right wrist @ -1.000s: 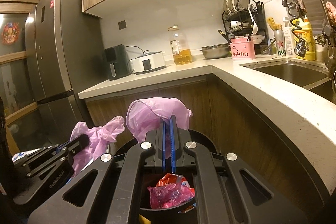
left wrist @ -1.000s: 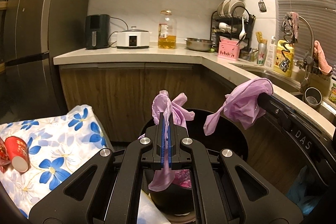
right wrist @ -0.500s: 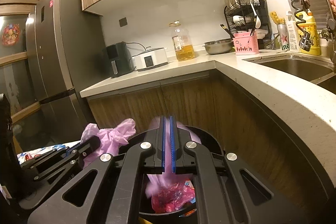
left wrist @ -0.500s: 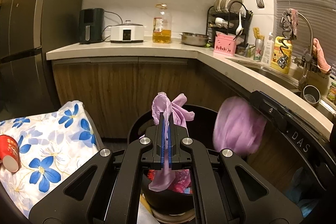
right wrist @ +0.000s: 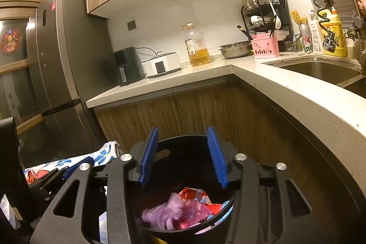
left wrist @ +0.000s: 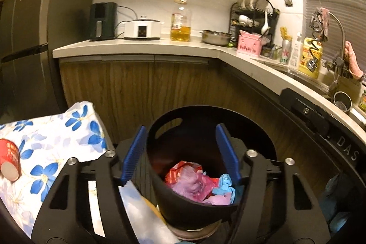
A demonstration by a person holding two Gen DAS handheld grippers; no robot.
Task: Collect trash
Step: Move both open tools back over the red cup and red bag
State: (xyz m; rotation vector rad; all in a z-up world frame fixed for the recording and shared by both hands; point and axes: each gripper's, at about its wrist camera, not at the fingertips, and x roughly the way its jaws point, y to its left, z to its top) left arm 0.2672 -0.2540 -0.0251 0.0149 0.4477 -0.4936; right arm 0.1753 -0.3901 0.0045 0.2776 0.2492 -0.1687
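Cup (left wrist: 8,162) on floral cloth (left wrist: 52,141), left of left gripper (left wrist: 180,152), well apart; judged light, thin-walled, crushable, take it across the rim, gently; both jaws have just been opening, nothing between them; right gripper (right wrist: 183,157) likewise empty over bin (left wrist: 258,134); pink bags (left wrist: 194,184) inside

Both wrist cameras look forward and slightly down from close above a round black plastic trash bin (left wrist: 183,209) (right wrist: 178,230). They share the bin and the pale L-shaped kitchen counter (left wrist: 137,47) (right wrist: 173,81) behind, the right view from farther right.
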